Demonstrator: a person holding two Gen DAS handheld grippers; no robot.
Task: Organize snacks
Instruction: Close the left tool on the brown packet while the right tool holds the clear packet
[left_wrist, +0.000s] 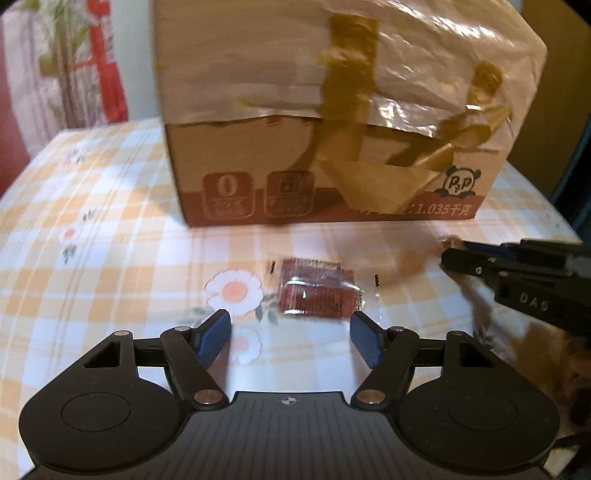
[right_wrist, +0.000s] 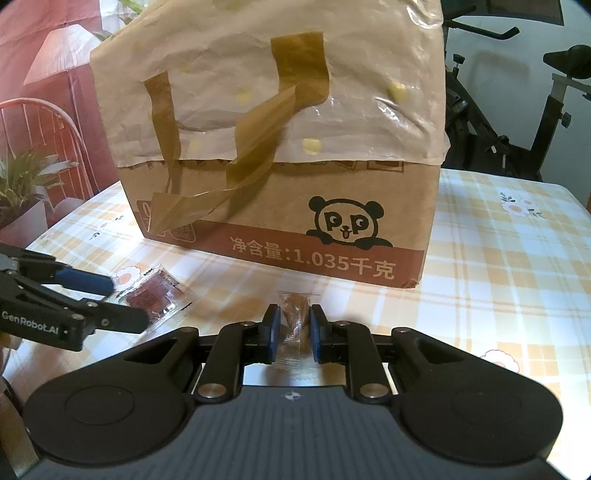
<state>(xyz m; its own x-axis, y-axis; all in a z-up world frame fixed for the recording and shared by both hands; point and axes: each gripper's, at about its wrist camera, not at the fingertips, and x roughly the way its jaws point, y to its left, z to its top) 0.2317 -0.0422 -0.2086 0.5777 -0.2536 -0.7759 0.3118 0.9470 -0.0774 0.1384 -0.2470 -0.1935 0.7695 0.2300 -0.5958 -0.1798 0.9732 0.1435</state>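
— Snacks first: from the left wrist, a red packet (left_wrist: 316, 291) lies flat on the checked cloth (left_wrist: 110, 206), just ahead of the left gripper (left_wrist: 290, 334), at its twelve o'clock. Jaws are wide apart, nothing between them.

— And the box (left_wrist: 332, 122)?

— Well beyond the packet, further along twelve, with loose tape hanging down its front. The right gripper (left_wrist: 517, 273) comes in at three o'clock.

— How would you take that packet?

— My guess: it's thin and slippery, so come down low, straddle the middle and close on the filled part, not the clear seam.

— Now the right wrist?

— The right gripper (right_wrist: 291, 328) has its jaws clamped on a small wrapped sweet (right_wrist: 293, 321), held upright between the pads. The box (right_wrist: 295, 206) stands at twelve, panda print facing us. The left gripper (right_wrist: 107, 310) sits at nine o'clock, with the red packet (right_wrist: 155, 295) between its fingers.

— Where should the sweet go?

— Probably into the box, though I can't see the opening from here. I'd keep the squeeze steady; the wrapper could slip. Lift above the paper cover before moving forward, and steer clear of that dangling tape.
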